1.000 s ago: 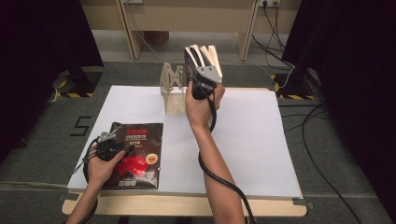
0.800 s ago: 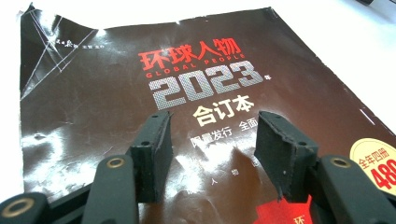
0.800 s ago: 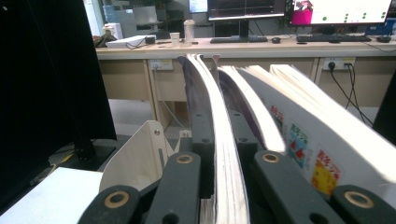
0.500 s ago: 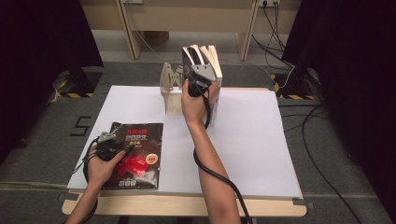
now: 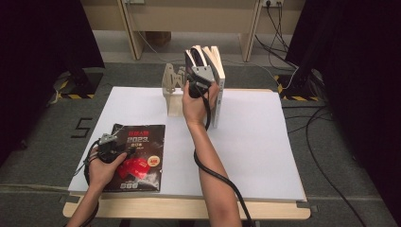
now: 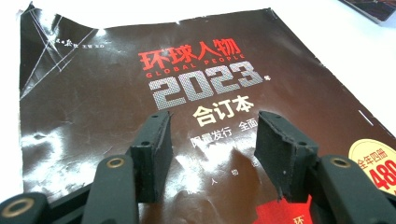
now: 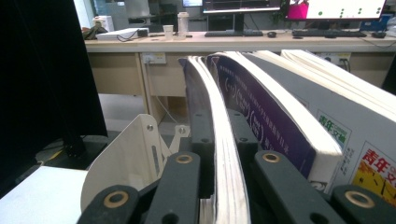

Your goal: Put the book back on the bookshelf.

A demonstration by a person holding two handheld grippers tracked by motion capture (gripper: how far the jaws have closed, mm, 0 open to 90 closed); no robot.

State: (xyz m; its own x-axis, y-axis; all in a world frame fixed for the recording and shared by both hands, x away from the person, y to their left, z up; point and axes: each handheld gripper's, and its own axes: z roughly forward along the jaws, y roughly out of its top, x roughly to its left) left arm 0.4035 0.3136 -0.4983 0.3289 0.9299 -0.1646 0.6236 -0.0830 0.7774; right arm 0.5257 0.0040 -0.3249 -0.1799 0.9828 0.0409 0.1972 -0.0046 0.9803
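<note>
A thin book [image 7: 219,154] with a dark cover and pale page edges stands upright at the far middle of the worktop [image 5: 265,142], bowed slightly, with the right tongs [image 7: 219,140] closed on it from either side. In the high view the right tongs [image 5: 201,78] are raised above the white sheet, next to a white metal book stand [image 5: 171,87]. Just to the right of the gripped book lean a purple-covered book [image 7: 275,121] and a thicker white one [image 7: 345,126], their tops fanned apart.

A dark glossy magazine [image 6: 187,107] lies flat at the near left of the worktop, printed with red characters and "2023"; its far left corner is creased. The left tongs [image 6: 212,149] stand open just above its cover, gripping nothing.

The bottoms of the upright books are hidden behind the right hand [image 5: 198,101], and the white book's cover is cut off at the picture's edge.
</note>
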